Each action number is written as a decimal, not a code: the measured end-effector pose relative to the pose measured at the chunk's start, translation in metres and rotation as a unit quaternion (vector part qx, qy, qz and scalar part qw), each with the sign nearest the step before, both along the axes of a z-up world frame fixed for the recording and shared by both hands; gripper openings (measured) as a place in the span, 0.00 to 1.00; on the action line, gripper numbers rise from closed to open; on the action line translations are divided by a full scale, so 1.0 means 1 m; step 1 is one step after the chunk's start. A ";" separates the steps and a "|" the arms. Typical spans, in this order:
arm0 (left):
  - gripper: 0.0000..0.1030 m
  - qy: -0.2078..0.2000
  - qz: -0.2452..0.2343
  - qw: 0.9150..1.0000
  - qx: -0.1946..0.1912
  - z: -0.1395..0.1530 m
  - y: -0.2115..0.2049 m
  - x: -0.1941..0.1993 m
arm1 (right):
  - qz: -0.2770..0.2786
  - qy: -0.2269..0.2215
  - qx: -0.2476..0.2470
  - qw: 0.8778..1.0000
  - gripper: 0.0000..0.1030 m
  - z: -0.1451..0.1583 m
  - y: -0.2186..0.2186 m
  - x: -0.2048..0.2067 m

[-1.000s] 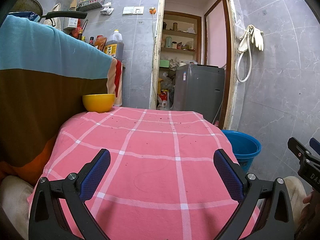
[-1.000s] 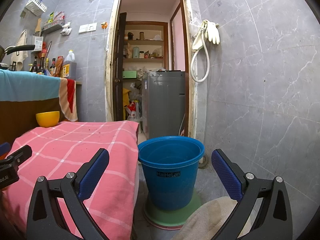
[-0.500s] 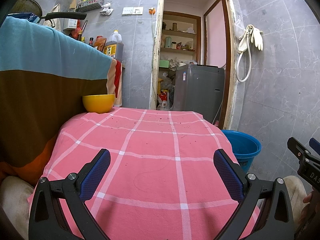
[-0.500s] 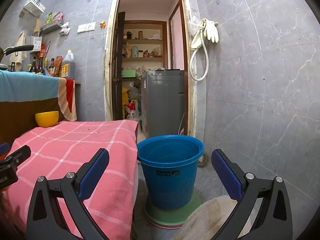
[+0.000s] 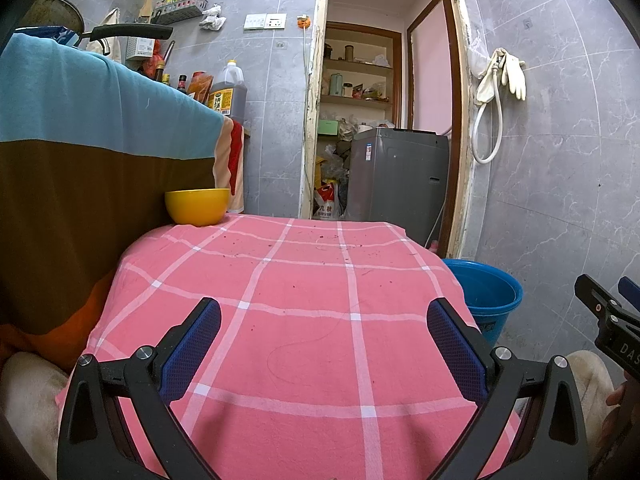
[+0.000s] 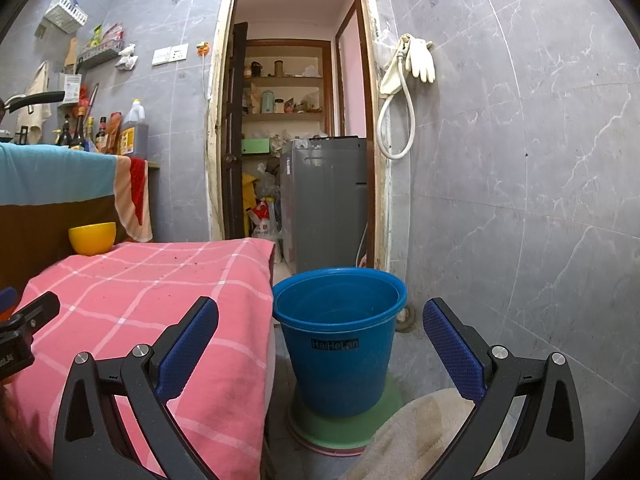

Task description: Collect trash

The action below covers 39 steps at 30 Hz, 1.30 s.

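On the table [image 5: 320,312] in the left wrist view, your left hand-held gripper [image 5: 324,340] hangs with its fingers spread wide and nothing between them. The pink checked cloth carries only small dark crumbs [image 5: 320,238] toward the far edge and a thin hair-like strand [image 5: 304,346] near you; no larger piece of trash shows. A yellow bowl [image 5: 197,206] stands at the far left corner, its inside hidden.

Beside the table in the right wrist view, your right hand-held gripper [image 6: 320,340] is likewise spread and empty, facing the blue bucket [image 6: 339,340] on the floor. You see only part of the bucket's inside, so what it holds is unclear.

This fits either a table already cleared into the bucket or one with only the crumbs left; the pictures do not settle which.
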State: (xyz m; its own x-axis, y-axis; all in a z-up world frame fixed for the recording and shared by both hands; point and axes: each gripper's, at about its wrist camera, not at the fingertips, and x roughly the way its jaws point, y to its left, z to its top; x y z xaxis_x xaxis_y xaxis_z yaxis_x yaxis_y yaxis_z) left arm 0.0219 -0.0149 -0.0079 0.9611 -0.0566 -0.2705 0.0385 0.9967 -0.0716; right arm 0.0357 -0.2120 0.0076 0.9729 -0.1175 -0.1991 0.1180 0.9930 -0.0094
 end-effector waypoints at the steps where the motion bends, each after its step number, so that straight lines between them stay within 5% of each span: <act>1: 0.98 0.000 0.000 1.000 0.000 0.000 0.000 0.000 | 0.000 0.000 0.000 1.000 1.00 0.000 -0.001 0.000; 39: 0.98 0.015 -0.006 1.000 -0.002 -0.001 0.008 0.007 | -0.004 0.005 0.004 1.000 1.00 -0.003 0.003 0.000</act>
